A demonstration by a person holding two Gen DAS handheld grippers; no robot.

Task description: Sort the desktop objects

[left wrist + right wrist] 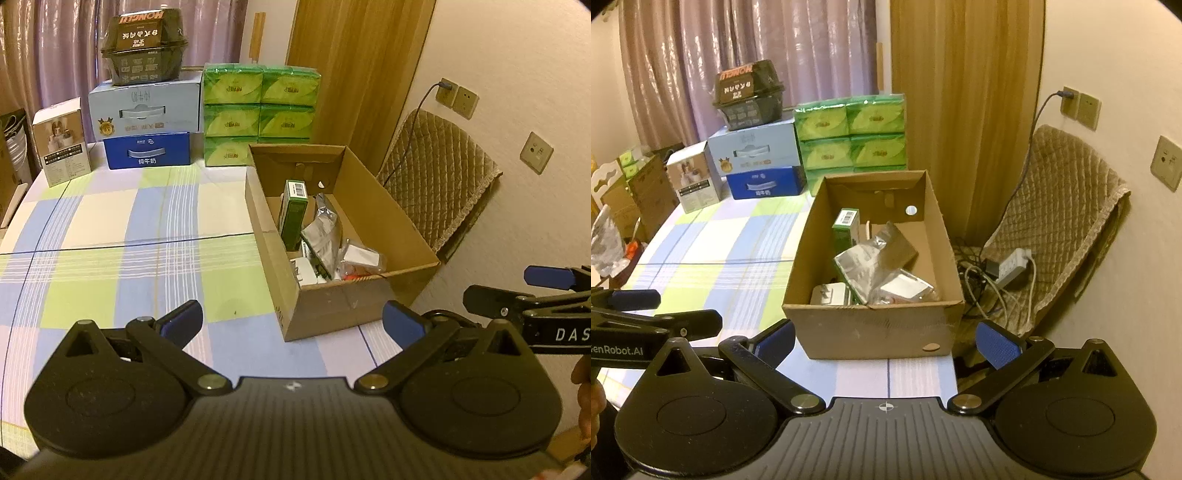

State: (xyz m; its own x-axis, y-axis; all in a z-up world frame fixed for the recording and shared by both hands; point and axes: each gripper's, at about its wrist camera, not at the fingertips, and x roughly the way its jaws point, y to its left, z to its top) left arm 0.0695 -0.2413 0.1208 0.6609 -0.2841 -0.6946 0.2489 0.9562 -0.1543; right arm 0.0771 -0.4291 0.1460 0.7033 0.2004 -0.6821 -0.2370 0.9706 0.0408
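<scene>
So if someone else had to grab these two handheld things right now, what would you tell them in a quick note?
Left gripper: fingers open, holding nothing, above the checked tablecloth.
Right gripper: fingers open, holding nothing, facing the near wall of the cardboard box.
In the box: a green carton standing on end, a silver foil pouch, a white plug adapter and a clear plastic packet.
Done: those items are in the box.
Left: no loose small items show on the cloth; only the stacked cartons and green tissue packs at the far edge remain.
</scene>
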